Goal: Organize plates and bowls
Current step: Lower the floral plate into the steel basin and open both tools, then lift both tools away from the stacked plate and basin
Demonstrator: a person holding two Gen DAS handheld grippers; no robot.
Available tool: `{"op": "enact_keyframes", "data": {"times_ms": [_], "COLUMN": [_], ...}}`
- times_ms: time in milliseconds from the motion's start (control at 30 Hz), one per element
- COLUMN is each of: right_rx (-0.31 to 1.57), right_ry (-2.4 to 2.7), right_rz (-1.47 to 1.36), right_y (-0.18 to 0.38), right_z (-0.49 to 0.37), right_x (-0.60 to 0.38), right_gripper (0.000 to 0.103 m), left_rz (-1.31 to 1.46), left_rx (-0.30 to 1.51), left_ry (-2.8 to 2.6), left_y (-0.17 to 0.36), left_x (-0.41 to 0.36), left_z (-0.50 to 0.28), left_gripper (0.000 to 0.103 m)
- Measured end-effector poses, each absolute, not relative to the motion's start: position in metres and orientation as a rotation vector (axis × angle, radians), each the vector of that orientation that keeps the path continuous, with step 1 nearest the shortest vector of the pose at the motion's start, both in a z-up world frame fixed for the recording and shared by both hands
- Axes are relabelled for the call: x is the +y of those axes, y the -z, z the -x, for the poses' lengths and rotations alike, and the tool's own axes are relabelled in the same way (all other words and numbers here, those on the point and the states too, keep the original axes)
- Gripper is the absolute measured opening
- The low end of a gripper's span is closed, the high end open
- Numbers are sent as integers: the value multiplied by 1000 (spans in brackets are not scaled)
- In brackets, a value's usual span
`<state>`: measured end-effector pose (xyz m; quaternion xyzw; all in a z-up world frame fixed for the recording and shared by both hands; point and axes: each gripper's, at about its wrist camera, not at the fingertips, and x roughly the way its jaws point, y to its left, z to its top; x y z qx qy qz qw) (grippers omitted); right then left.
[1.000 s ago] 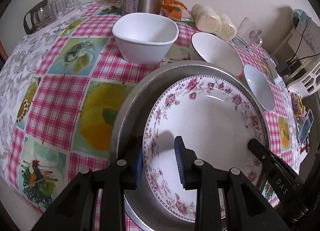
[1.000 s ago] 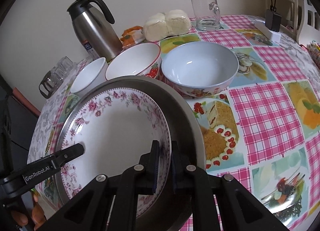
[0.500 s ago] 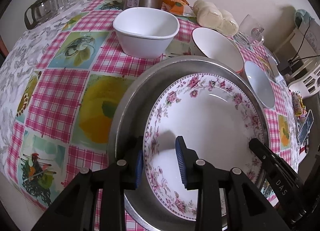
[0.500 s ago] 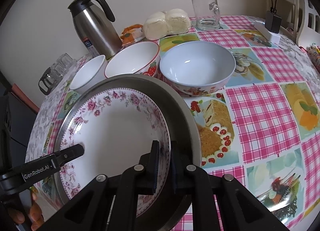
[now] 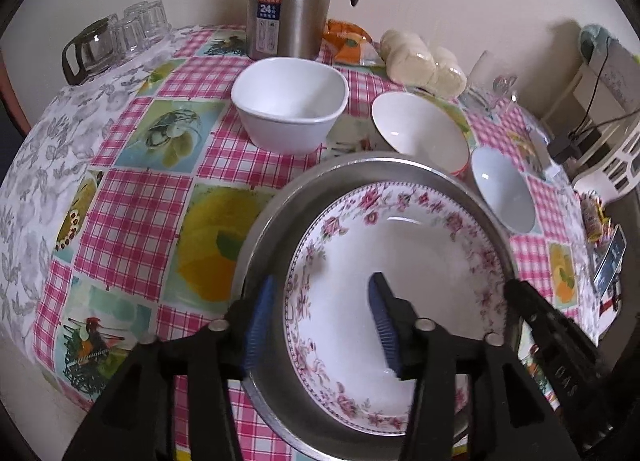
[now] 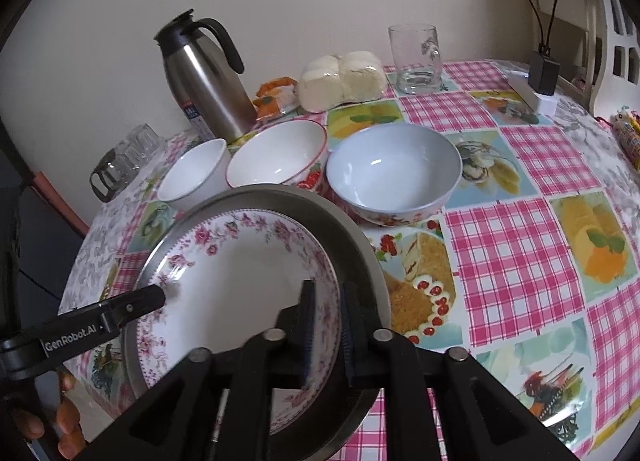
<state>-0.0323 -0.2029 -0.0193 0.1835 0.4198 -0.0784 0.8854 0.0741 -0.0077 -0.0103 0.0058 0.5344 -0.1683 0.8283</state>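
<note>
Checked pink cloth with fruit and food panels is covering the counter (image 6: 516,245), which is sitting against a cream wall.

Left gripper (image 5: 320,325): its jaws have just been opening and are standing spread astride the near rim of the floral plate (image 5: 392,253), one blue pad outside, one inside, neither pressing.

Right gripper (image 6: 326,329): its jaws have just been opening too; they are standing slightly parted around the opposite rim of the same plate, pads looking clear of it.

Floral plate: lying nested in the steel pan (image 5: 280,201) at the counter's near edge, seemingly just set down.

Beyond, in a row: white square bowl (image 5: 290,101), red-rimmed bowl (image 6: 276,155), pale blue bowl (image 6: 394,173), all upright, apart and not yet stacked.

Behind: steel thermos jug (image 6: 204,81), wrapped buns (image 6: 342,79), orange snack packet (image 6: 276,95), glass mug (image 6: 416,59); glass cups (image 5: 136,27) at the far left.

Risks, as judged: a pad catching the plate's rim while withdrawing would be tipping or dragging the plate; the pan is sitting close to the counter's edge, so a nudge could be sliding it off; bowls stacked carelessly may be chipping.

Writing: "GenRobot.AI" on the left gripper's finger in the right wrist view; "DAS" on the right gripper's finger in the left wrist view; "24" on the jug's label, the rest too small.
</note>
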Motion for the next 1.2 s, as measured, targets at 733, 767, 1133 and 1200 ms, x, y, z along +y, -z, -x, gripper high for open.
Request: {"op": "enact_keyframes", "data": {"times_ms": [733,767,1133,1200], "right_rx": [845,845,830,824], "right_ry": [211,213,265,257], "right_rz": [-320,-316,-306,-302], "right_y": [17,16,11,9], "right_z": [35,35,32,31], "right_x": [-207,-207,-217,-216], "right_gripper": [103,103,103,103], "left_rz": [-64,-66,-64,-68], "left_rx": [1071,1066,985,953], "left_ry": [157,152,127,137], "left_y": [13,13,3,-1], "left_x": [7,7,2,-1], "left_z": [-84,-84,-93,-94], "left_gripper": [96,97,102,102]}}
